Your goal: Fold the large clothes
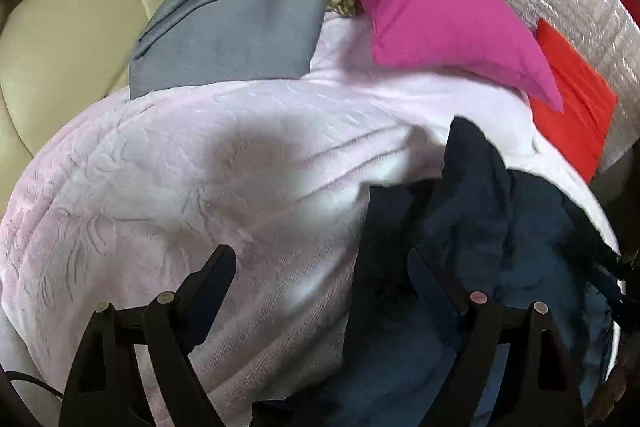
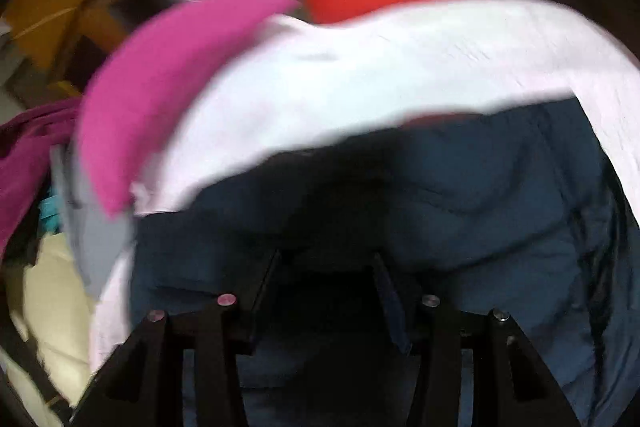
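My right gripper (image 2: 326, 267) hangs right over the navy garment (image 2: 460, 195), jaws parted and empty, nearer than my left gripper (image 1: 320, 267), wide open, garment at its right finger. It lies on the pink blanket (image 1: 200, 155), magenta pillow (image 1: 440, 19) beyond.

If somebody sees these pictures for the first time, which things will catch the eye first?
The wide pale pink blanket fills the middle of the left wrist view. A bright magenta cushion lies on its far edge, with a red cloth to its right. A dark blue garment lies crumpled on the blanket nearest the cameras.
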